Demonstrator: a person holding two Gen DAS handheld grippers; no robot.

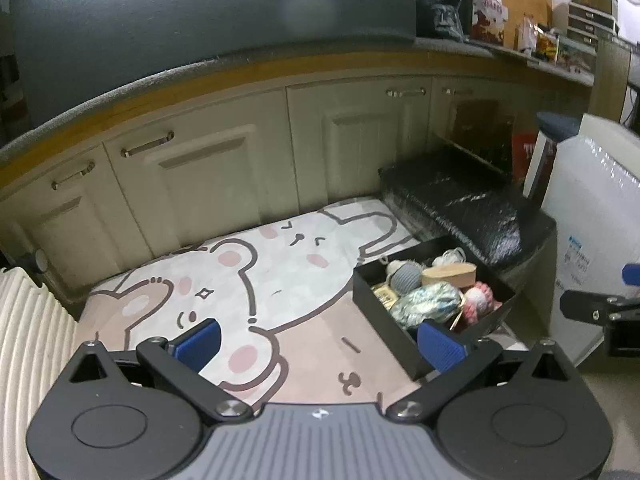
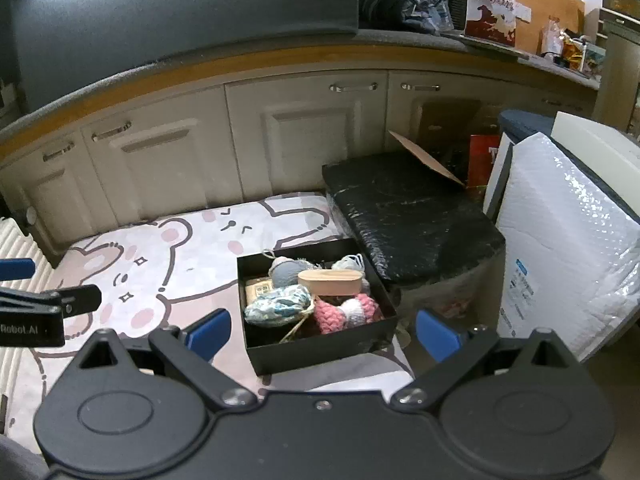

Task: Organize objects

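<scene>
Bear-print mat (image 2: 168,264) bears a black box (image 2: 320,350); left hand-held gripper (image 2: 24,280) reads "Robot.AI".

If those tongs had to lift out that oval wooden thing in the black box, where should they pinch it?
Probably across the narrow width of the oval wooden box, coming from above. It lies on top of the yarn balls in the black box, long sides exposed, and the open right tongs would span its narrow width more easily than its length.
</scene>
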